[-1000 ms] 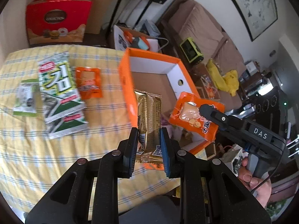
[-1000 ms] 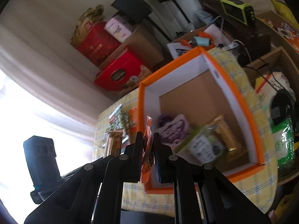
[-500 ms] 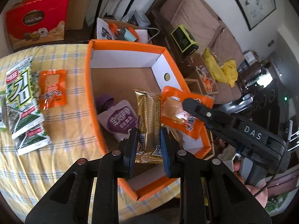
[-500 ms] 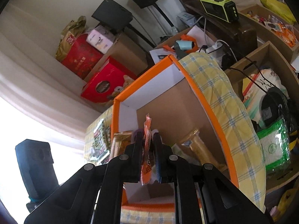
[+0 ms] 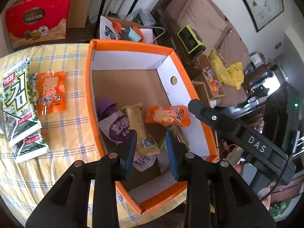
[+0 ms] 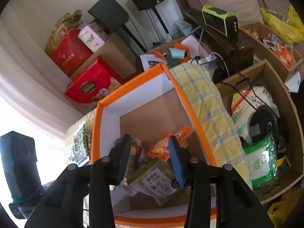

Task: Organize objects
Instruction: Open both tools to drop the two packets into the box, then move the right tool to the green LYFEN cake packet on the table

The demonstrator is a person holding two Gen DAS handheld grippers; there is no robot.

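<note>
An orange box (image 5: 89,87) with white inner walls stands on the yellow checked tablecloth (image 5: 66,133). My left gripper (image 5: 151,142) hangs over the box's near end, its jaws opening. The gold bar wrapper (image 5: 137,121) lies loose below them, resting on a purple pouch (image 5: 115,129). My right gripper (image 6: 149,142) is over the same box (image 6: 190,114) with its jaws opening too. The orange snack packet (image 6: 161,148) lies free beneath them, beside a green-and-white packet (image 6: 152,180). The left wrist view shows that orange packet (image 5: 167,115) lying next to the gold bar.
Left of the box, a second orange packet (image 5: 51,93) and green seaweed packs (image 5: 17,91) lie on the cloth. A red gift box (image 5: 36,17) stands behind the table. Right of the table's edge are open wooden crates (image 6: 285,102) holding bags and cables.
Both grippers moved over the box and their jaws parted. The gold bar dropped out of the left one and the orange packet out of the right one, and both now lie inside.
</note>
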